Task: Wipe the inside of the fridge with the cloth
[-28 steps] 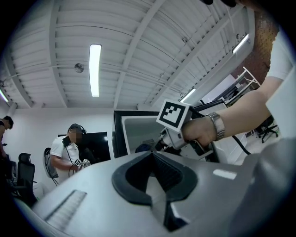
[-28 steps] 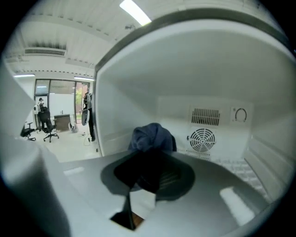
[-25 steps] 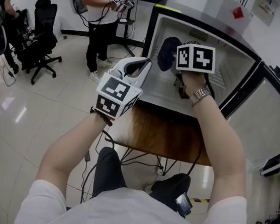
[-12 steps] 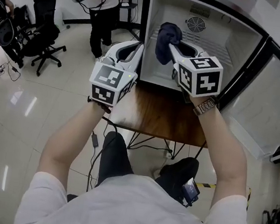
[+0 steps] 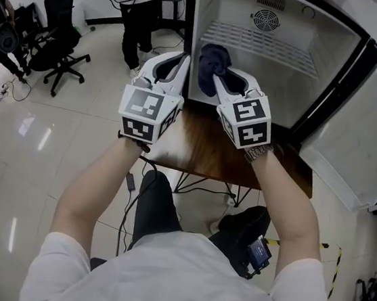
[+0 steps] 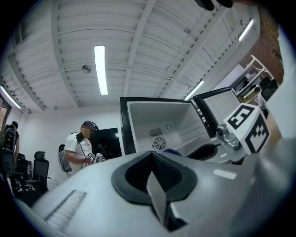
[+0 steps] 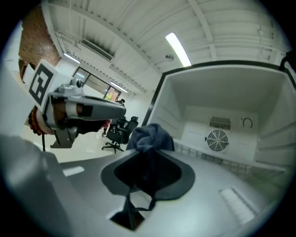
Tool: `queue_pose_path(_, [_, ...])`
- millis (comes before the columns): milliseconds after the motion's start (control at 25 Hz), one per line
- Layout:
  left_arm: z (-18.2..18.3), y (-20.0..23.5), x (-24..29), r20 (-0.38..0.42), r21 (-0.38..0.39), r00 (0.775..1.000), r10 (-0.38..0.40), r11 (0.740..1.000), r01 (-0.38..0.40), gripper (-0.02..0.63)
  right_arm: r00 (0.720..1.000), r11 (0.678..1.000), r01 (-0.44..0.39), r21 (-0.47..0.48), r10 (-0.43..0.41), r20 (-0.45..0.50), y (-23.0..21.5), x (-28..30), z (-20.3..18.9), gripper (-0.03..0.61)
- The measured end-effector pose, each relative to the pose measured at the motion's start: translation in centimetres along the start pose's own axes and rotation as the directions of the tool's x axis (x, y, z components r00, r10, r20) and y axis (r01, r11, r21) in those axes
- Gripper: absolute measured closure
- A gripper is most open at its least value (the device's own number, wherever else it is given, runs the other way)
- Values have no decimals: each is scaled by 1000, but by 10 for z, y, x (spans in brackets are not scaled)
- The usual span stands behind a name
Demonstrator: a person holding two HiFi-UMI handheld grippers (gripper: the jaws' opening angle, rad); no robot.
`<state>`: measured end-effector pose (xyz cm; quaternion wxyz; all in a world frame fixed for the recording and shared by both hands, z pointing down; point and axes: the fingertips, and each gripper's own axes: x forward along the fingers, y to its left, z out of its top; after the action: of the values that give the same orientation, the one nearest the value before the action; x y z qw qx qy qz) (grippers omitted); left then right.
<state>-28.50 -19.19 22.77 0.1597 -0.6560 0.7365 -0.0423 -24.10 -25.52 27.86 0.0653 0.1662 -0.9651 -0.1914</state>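
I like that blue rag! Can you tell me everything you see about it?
The cloth is dark blue, soft-looking fabric, scrunched into a lumpy ball. The right tool is shut on it, so a bunch sticks out past the tips and a little hangs back between the jaws. It is held in the air at the left front of the open fridge. Only the tool seems to touch it.

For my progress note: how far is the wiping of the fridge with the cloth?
Done: the fridge stands open, and the right claw is shut on the dark blue cloth. In hand: the cloth is at the fridge's front opening, touching no surface that I can see. Remaining: the wiping of walls, floor and wire shelf. The left claw is shut and empty, outside.
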Motion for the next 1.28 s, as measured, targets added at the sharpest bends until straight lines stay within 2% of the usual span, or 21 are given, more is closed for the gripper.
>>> queue_pose_path(440, [-15, 0, 7, -15, -22, 1000, 9, 1000, -9, 612, 1000, 1000, -2, -5, 2, -8, 14, 51, -36, 505])
queue_pose_path(680, [-14, 0, 6, -4, -39, 1000, 4, 999, -4, 613, 1000, 999, 3, 38, -2, -13, 11, 76, -52, 505])
queue_pose_path(960, [-16, 5, 0, 0, -25, 1000, -2, 1000, 2, 612, 999, 997, 21, 70, -19, -28, 4, 104, -67, 508])
queue_pose_path(1280, [-24, 11, 0, -2, -52, 1000, -2, 999, 2, 612, 994, 997, 69, 42, -65, -92, -24, 138, -88, 508])
